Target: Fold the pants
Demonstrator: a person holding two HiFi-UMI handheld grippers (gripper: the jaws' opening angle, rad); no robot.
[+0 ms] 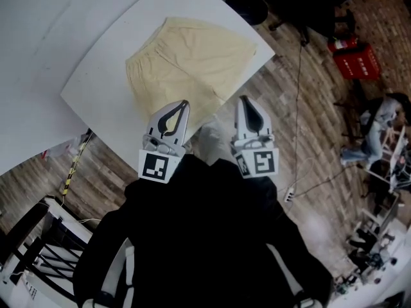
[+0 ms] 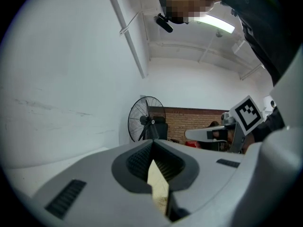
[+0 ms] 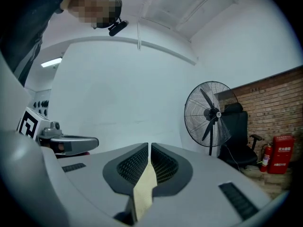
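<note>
Pale yellow pants (image 1: 186,63) lie spread on the white table (image 1: 96,88), reaching its near corner. My left gripper (image 1: 184,103) sits at the cloth's near edge on the left and my right gripper (image 1: 243,99) beside it on the right, both pointing away from me. In the left gripper view the left gripper (image 2: 152,145) is shut on a strip of yellow cloth (image 2: 158,186) caught between the pads. In the right gripper view the right gripper (image 3: 149,148) is likewise shut on a yellow fold (image 3: 144,188).
A standing fan (image 3: 210,115) and a black chair (image 1: 247,5) stand beyond the table on the wooden floor. A red crate (image 1: 356,59) is at the far right, and a cable (image 1: 297,108) runs across the floor. A dark rack (image 1: 38,249) stands at the lower left.
</note>
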